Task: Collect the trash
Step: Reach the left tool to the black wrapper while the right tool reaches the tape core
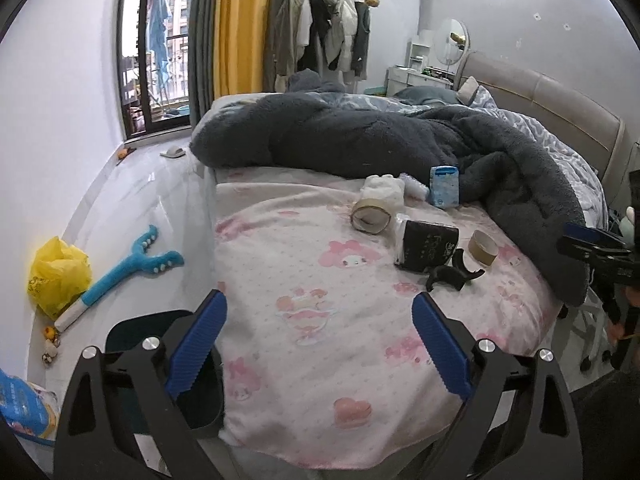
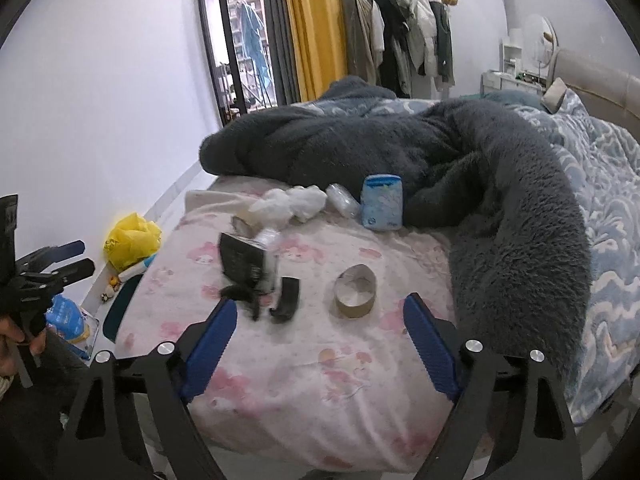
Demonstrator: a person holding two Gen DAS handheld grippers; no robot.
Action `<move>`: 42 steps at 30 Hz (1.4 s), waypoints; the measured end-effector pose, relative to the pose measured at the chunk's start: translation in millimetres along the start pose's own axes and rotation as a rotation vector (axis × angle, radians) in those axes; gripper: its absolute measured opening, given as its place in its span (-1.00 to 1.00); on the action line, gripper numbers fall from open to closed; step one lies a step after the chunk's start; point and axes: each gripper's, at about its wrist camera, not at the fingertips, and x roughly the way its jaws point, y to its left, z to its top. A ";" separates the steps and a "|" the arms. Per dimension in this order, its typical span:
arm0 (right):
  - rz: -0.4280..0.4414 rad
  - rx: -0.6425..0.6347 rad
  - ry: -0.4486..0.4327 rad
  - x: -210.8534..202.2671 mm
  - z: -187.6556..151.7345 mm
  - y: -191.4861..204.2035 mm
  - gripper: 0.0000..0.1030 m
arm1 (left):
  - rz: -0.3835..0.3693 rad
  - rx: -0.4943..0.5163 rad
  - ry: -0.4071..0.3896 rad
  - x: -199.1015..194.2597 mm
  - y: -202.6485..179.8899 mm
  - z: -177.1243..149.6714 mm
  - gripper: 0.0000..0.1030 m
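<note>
Both tools hang spread and empty: my left tool [image 1: 320, 344] low in its frame over the pink bed [image 1: 320, 280], my right tool [image 2: 320, 344] likewise, lined up, I judge, on the cardboard ring [image 2: 356, 290] lying just above centre, with other trash scattered upper-left of it.

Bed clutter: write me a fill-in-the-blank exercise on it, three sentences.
1. The small cardboard ring lies on the ____ blanket.
2. The blue tissue pack leans against the dark ____ fleece blanket.
3. The yellow plastic bag sits on the ____.

Missing words: pink; grey; floor
</note>
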 end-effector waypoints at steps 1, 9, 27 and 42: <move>-0.001 -0.003 0.008 5.1 1.8 -3.5 0.56 | 0.001 0.017 -0.001 4.3 -3.8 2.3 0.84; 0.015 -0.039 0.094 59.6 3.0 -20.7 0.35 | -0.071 0.092 0.018 47.4 -32.6 17.4 0.76; 0.048 -0.046 0.216 130.6 -1.4 -38.6 0.11 | -0.194 0.187 0.076 112.2 -86.0 26.8 0.76; 0.021 -0.012 0.183 132.8 5.0 -51.5 -0.13 | -0.167 0.204 0.106 144.3 -115.4 34.2 0.66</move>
